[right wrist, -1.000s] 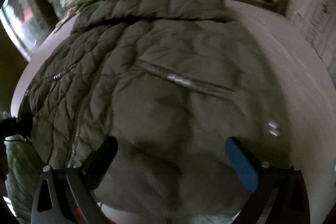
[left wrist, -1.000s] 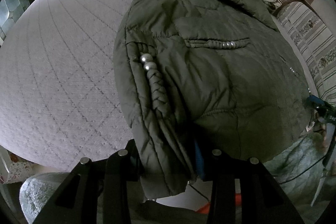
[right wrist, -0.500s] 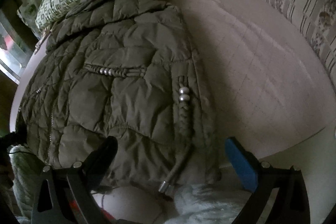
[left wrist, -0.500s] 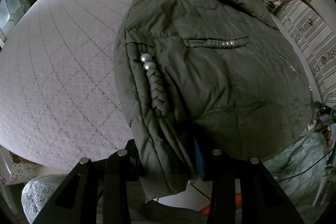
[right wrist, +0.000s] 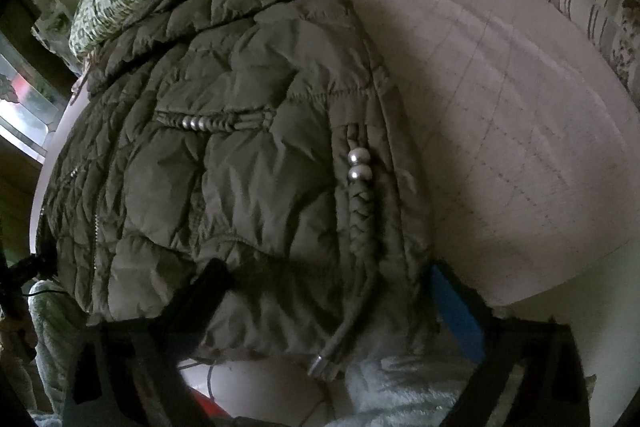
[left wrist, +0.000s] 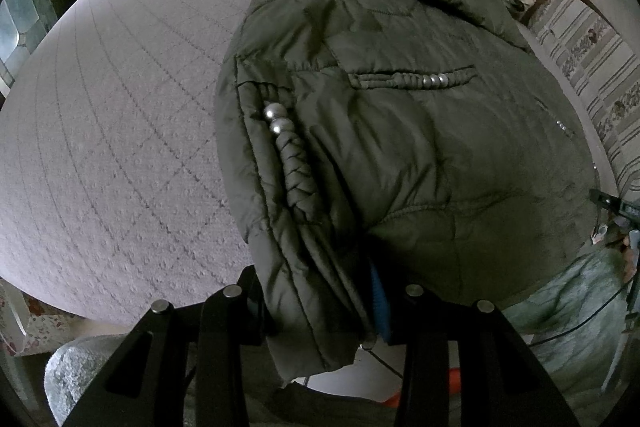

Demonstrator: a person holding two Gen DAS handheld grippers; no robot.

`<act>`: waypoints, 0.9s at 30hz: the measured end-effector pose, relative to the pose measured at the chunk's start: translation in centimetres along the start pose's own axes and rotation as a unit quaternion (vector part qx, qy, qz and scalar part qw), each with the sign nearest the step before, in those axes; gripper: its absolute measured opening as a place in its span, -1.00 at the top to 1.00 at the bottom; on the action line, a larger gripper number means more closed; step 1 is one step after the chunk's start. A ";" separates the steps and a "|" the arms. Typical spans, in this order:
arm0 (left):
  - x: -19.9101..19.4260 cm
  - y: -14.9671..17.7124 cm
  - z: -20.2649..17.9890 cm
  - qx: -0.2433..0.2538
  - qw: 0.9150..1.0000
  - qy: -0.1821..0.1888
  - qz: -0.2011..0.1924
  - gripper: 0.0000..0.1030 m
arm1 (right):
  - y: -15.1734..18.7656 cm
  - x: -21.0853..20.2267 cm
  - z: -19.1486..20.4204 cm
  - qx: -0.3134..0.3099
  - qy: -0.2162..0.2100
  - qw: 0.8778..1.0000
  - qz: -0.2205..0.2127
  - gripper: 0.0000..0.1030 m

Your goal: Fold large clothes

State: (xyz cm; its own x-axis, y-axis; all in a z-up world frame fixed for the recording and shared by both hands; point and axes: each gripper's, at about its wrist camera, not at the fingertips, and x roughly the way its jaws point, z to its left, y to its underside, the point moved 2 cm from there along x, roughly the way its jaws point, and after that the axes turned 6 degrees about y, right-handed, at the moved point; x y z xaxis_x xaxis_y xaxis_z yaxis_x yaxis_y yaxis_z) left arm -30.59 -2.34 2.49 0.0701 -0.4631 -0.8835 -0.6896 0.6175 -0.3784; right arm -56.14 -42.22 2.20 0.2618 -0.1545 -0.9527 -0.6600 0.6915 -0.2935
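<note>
- Since the earlier frame, right gripper (right wrist: 328, 311) has come closer to the jacket (right wrist: 248, 155); its fingers (right wrist: 456, 311) now straddle the hem corner, spread apart.
- Left gripper (left wrist: 320, 301) stays clamped on the jacket's (left wrist: 400, 131) other hem corner.
- Jacket lies flat on the bed (left wrist: 112, 131), collar toward the pillows (right wrist: 108, 11).

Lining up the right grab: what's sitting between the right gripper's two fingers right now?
In the right wrist view, the right gripper is open and the olive jacket hem, with its braided cord, lies between the fingers.
</note>
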 end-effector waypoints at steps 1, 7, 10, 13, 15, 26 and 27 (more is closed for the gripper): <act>0.0 0.0 0.0 0.001 1.000 -0.001 -0.001 0.19 | 0.0 0.1 -0.3 0.005 0.001 1.000 0.002 -0.45; 0.3 -0.1 -0.3 0.002 1.000 -0.002 -0.001 0.19 | 0.1 -0.8 -1.8 0.017 -0.016 1.000 0.004 -0.12; 0.3 -0.1 -0.3 0.002 1.000 -0.003 -0.001 0.19 | 0.1 -1.1 -2.2 0.018 -0.023 1.000 0.007 -0.13; 0.3 -0.1 -0.4 0.003 1.000 -0.003 -0.001 0.19 | -0.1 -1.0 -2.5 0.012 -0.013 1.000 0.010 -0.40; 0.4 -0.1 -0.4 0.003 1.000 -0.003 0.000 0.19 | -0.1 -0.5 -2.3 0.011 -0.006 1.000 0.012 -0.48; 0.7 -0.4 -1.3 0.007 1.000 -0.002 -0.007 0.33 | -0.2 -0.3 -3.1 0.035 -0.082 0.996 0.027 0.30; 0.6 -0.4 -1.3 0.008 1.000 0.000 -0.006 0.37 | -0.3 -0.5 -3.1 0.035 -0.085 0.995 0.027 0.42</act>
State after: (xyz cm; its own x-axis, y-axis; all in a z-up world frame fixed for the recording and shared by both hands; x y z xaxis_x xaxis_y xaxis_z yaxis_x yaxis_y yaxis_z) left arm -31.24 -3.70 2.45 0.0793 -0.4704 -0.8789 -0.6772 0.6216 -0.3938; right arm -58.25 -44.52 2.49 0.3466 0.0013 -0.9380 -0.6277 0.7434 -0.2309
